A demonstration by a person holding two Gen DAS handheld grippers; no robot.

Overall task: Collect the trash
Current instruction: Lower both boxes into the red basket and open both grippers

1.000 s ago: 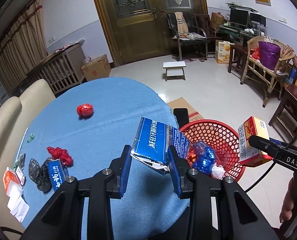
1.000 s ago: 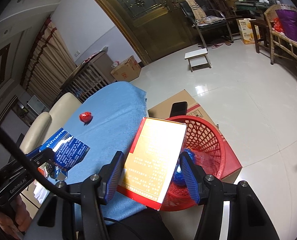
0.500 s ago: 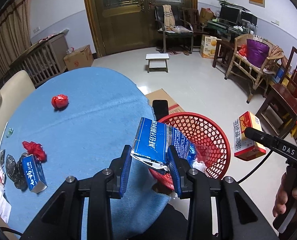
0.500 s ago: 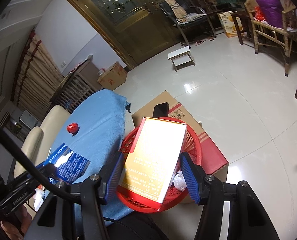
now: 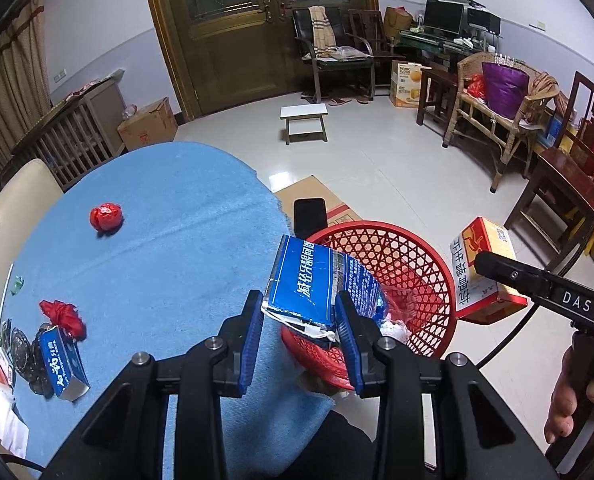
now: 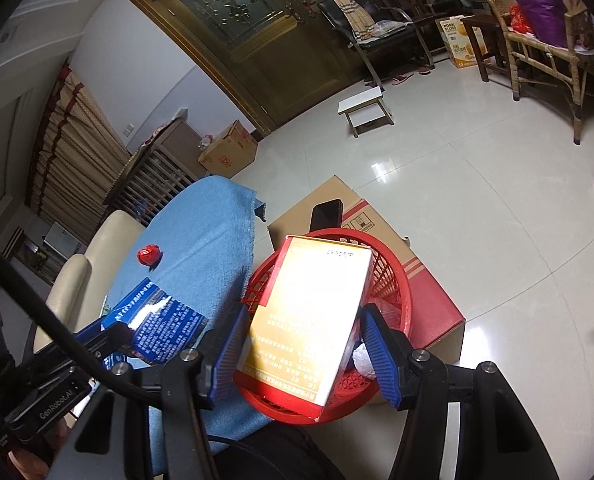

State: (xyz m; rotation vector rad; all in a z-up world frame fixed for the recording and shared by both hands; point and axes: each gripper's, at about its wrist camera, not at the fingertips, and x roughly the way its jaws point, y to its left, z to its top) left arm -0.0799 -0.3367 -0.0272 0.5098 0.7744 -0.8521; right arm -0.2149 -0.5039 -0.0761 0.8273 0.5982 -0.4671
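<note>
Left claw [image 5: 302, 328] is clamped on a torn blue carton [image 5: 317, 284], held over the near rim of the red basket [image 5: 417, 264] just ahead of it. Right claw [image 6: 301, 354] grips a yellow box [image 6: 317, 312] above the same basket, left claw's carton off to its left

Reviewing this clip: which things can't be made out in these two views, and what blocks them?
- Contents of the red basket: left wrist view, hidden behind the blue packet; right wrist view, behind the yellow box.
- Print on the yellow box: right wrist view, washed out by glare.
- Pile of dark wrappers at the table's edge: left wrist view, too small and distorted.
- Person's hand: cut off by the frame edge.
</note>
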